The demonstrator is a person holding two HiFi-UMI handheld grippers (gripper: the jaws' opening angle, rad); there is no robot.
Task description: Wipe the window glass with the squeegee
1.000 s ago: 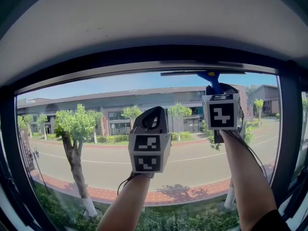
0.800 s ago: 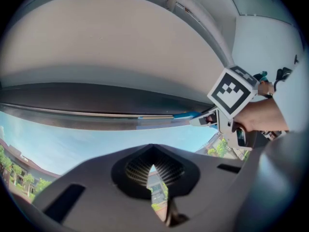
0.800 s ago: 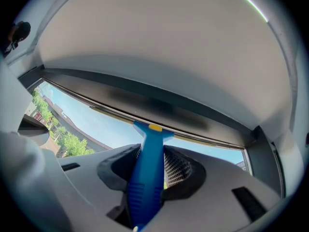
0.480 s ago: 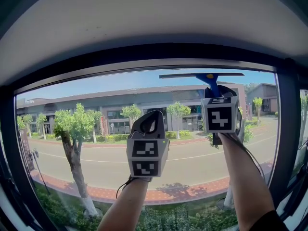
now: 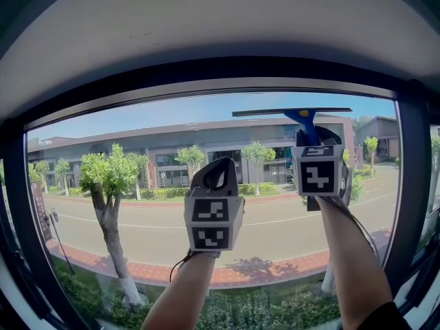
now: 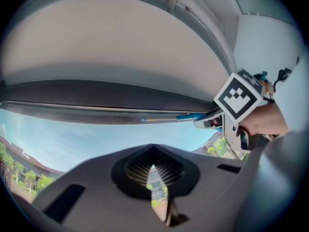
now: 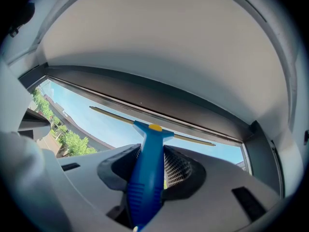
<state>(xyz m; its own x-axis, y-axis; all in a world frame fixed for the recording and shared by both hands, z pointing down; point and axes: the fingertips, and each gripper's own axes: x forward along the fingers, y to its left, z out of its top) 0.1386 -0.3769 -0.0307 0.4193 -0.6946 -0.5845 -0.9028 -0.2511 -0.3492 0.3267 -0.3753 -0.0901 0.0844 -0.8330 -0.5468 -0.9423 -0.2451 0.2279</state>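
Observation:
The squeegee has a blue handle [image 5: 306, 124] and a long thin blade [image 5: 291, 112]. Its blade lies level against the window glass [image 5: 137, 184], just below the top frame [image 5: 206, 86]. My right gripper [image 5: 313, 137] is shut on the handle [image 7: 147, 173], and the blade [image 7: 111, 114] spans the glass ahead of its jaws. My left gripper [image 5: 218, 172] is held up at mid-pane, left of the squeegee and lower, away from it. Its jaws are shut with nothing between them [image 6: 153, 166]. From the left gripper view the squeegee [image 6: 166, 118] shows at the upper right.
A dark window frame borders the pane, with a vertical post at the right [image 5: 412, 184] and another at the left [image 5: 14, 205]. A pale ceiling soffit [image 5: 206, 19] overhangs the top. Trees, a road and buildings lie outside.
The right gripper has drawn the squeegee a little way down the glass from the top frame. The left gripper has stayed nearly where it was.

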